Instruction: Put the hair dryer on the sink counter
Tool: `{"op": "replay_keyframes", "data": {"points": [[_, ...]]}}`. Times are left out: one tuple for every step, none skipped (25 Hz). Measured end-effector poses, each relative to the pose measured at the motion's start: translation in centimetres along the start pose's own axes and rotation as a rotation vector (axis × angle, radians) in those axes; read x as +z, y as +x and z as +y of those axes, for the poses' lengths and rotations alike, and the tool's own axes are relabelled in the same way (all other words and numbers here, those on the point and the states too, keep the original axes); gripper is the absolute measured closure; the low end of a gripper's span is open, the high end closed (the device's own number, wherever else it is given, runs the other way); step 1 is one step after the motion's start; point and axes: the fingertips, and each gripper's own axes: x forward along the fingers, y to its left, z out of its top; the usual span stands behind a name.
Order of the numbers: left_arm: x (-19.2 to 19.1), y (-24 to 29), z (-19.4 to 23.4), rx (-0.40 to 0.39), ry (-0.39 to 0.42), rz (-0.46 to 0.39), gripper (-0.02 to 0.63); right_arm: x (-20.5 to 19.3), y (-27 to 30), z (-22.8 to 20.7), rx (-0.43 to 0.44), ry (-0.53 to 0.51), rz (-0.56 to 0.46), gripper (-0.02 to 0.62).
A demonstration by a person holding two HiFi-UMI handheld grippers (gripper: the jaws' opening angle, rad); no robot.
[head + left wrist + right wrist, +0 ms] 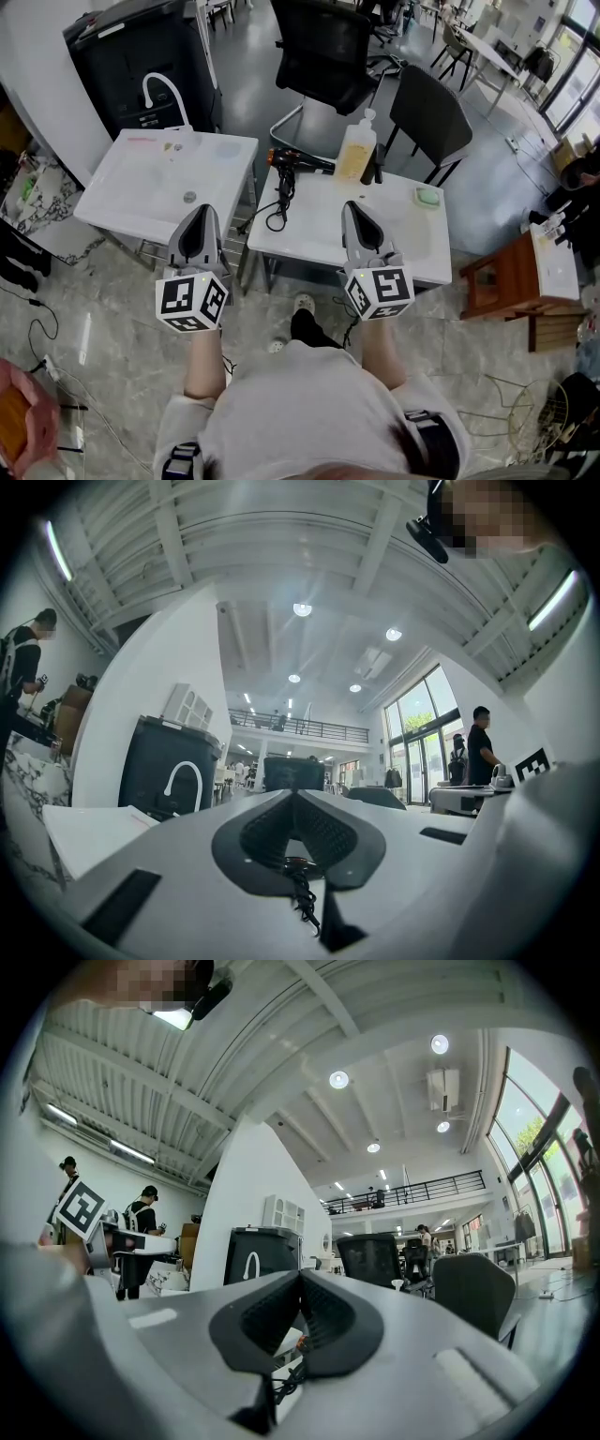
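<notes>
With the hair dryer [298, 161] lying at the table's [412, 239] far left, the left gripper [200, 212] by the sink counter [131, 192] and the right gripper [354, 208] are both pressed together, empty.

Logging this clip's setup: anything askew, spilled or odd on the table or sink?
The hair dryer has its cord tangled, trailing off the white table at its left edge. Nothing looks spilled or damaged.

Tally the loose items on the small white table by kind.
Black hair dryer with cord: 1
Clear pump bottle of yellowish liquid: 1
Small pale green round object: 1
Total: 3
Dark shape beside the bottle: unclear, uncounted.
</notes>
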Motion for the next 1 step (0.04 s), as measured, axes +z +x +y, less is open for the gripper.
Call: {"op": "replay_keyframes", "data": {"points": [[-0.01,-0.02,0.07,0.000,-0.001,0.000,0.597,-0.02,0.03,0.05,0.000,0.000,0.000,0.584]]}}
